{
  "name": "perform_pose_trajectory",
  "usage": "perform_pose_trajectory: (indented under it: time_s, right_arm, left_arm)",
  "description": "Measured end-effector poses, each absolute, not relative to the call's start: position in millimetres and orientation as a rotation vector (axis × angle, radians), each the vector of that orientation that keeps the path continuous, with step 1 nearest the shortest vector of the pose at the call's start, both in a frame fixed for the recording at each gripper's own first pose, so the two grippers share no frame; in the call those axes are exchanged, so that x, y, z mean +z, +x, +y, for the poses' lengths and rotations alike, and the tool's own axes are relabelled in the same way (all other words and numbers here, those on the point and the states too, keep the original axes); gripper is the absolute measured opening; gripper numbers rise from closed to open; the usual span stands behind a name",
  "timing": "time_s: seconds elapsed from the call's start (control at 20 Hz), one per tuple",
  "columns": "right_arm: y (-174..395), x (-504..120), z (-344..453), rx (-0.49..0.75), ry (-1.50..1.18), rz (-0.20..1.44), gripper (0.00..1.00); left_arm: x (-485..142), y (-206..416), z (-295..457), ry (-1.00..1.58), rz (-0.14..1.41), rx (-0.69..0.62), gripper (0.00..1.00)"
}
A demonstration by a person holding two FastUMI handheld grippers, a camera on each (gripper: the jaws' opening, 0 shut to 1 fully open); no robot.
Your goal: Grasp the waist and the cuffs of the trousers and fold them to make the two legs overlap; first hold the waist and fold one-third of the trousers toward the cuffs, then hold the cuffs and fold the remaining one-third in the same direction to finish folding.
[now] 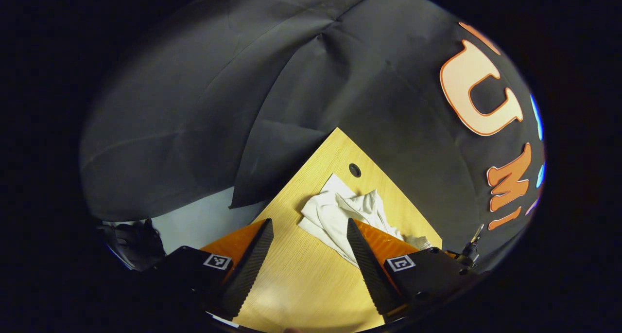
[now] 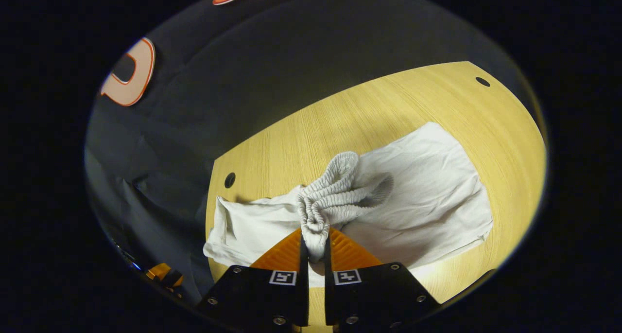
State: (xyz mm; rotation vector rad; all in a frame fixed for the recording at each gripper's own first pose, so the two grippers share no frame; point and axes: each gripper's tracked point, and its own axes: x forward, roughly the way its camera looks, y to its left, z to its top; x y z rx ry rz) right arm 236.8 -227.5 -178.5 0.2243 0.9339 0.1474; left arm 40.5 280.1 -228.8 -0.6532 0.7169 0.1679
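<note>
White trousers (image 2: 427, 187) lie spread on the wooden table (image 2: 369, 109). Their ribbed elastic waist (image 2: 335, 192) is bunched up and lifted off the cloth, and my right gripper (image 2: 315, 248) is shut on it. In the left gripper view the trousers (image 1: 335, 211) lie crumpled toward the table's far corner. My left gripper (image 1: 308, 226) is open above the bare table (image 1: 301, 279), holding nothing; its right finger (image 1: 364, 260) overlaps the near edge of the cloth in the image.
The table has round cable holes (image 1: 354, 169) (image 2: 230, 180) (image 2: 482, 81) near its corners. The black booth cloth (image 1: 218, 104) hangs close behind the table's far edges. Part of the other gripper (image 2: 163, 273) peeks in at the lower left of the right gripper view.
</note>
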Motion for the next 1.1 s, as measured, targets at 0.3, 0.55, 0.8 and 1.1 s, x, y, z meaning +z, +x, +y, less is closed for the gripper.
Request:
perform_pose_trajectory:
  time_s: [0.3, 0.55, 0.8, 1.1]
  right_arm:
    - [235.0, -177.1, -223.5, 0.231, 0.183, 1.016, 0.45]
    - [227.3, -149.1, -239.6, 0.248, 0.226, 1.000, 0.86]
    - [223.2, -147.4, -259.4, 0.225, 0.289, 0.982, 0.98]
    - [230.4, -128.7, -297.6, 0.205, 0.357, 0.974, 0.98]
  left_arm:
    - [-235.1, 45.3, 269.5, -0.665, 0.744, 0.161, 1.00]
    - [-239.8, 51.1, 260.3, -0.694, 0.757, 0.150, 1.00]
    - [-253.0, 58.8, 245.9, -0.766, 0.775, 0.158, 1.00]
    - [-281.6, 78.3, 213.5, -0.900, 0.811, 0.160, 1.00]
